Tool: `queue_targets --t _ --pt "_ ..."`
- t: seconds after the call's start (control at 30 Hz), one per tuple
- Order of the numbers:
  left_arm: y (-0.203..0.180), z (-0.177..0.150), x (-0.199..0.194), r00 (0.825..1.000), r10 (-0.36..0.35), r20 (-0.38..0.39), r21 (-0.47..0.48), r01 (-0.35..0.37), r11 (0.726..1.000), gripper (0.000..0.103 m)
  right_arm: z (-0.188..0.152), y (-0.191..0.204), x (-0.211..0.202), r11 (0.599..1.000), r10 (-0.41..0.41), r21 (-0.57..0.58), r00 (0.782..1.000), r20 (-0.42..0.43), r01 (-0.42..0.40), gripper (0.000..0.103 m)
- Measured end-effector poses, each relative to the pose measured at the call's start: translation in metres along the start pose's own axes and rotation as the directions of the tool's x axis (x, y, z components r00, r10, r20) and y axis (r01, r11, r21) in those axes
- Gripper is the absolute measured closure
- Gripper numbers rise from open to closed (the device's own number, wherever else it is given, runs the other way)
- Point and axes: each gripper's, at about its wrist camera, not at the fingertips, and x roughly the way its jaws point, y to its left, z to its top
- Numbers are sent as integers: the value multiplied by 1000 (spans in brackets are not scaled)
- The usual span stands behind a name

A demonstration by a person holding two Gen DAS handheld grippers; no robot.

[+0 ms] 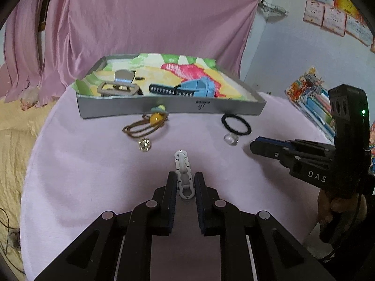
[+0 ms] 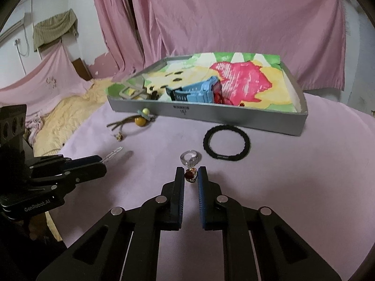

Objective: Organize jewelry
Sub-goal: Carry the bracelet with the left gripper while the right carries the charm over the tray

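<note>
My left gripper is shut on a white hair clip, which sticks out past the tips; in the right wrist view the clip hangs just above the pink cloth. My right gripper is shut on a gold ring with a red stone. Just beyond it lies a clear ring, also seen in the left wrist view. A black hair band lies in front of the grey tray. The tray holds a blue watch and grey clips.
A brown hair tie with a yellow bead and a small gold ornament lie near the tray's front left. The round table's edge drops to a yellow blanket on the left. Books stand at the right.
</note>
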Motion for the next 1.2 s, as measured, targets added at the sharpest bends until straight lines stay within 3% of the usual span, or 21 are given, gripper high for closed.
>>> queue_targets --t 0.2,0.53,0.7,0.83,1.2 --pt "-3 14 -8 997 -17 71 -6 18 1000 89 8 -6 -7 1000 -4 14 999 44 3 93" --pt "2 75 9 988 19 153 -43 -13 999 89 47 -26 -5 999 -41 28 991 127 38 93" --pt "10 103 37 988 50 143 -51 -43 998 89 72 -43 8 996 -69 58 989 133 62 93" --pt "18 120 59 992 84 92 -84 -77 994 89 83 -49 23 993 -101 64 989 107 95 93" --pt "28 125 95 989 145 -22 -97 -146 984 89 90 -59 71 990 -116 74 993 -12 117 93"
